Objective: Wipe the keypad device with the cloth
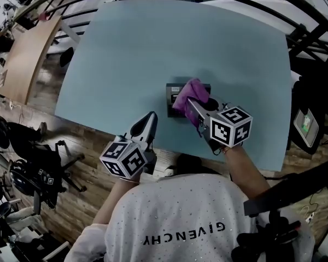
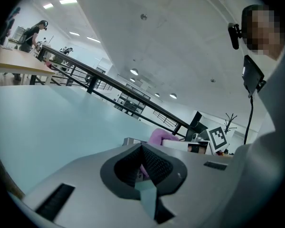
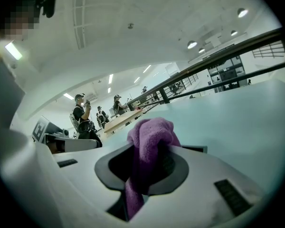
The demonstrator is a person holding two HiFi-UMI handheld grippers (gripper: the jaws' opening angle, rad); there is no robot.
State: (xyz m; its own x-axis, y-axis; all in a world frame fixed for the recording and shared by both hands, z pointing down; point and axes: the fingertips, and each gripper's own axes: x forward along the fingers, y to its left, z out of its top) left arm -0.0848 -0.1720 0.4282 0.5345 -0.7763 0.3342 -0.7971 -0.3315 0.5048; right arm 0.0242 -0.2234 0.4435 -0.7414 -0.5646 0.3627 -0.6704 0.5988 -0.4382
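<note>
A dark keypad device (image 1: 174, 96) lies flat near the front of the pale blue table (image 1: 153, 53). A purple cloth (image 1: 192, 93) is bunched on top of it, held in my right gripper (image 1: 189, 103), which is shut on the cloth (image 3: 149, 141). The device's edge (image 3: 197, 149) shows just past the right jaws. My left gripper (image 1: 148, 123) hovers at the table's front edge, left of the device, with its jaws closed together and nothing between them. From the left gripper view the device (image 2: 133, 141) and cloth (image 2: 161, 137) sit straight ahead.
Black railings (image 1: 295, 31) ring the table's far and right sides. A wooden bench (image 1: 30, 53) stands at the far left. Black office chairs (image 1: 33, 168) crowd the floor to the left. People (image 3: 83, 115) stand by a distant desk.
</note>
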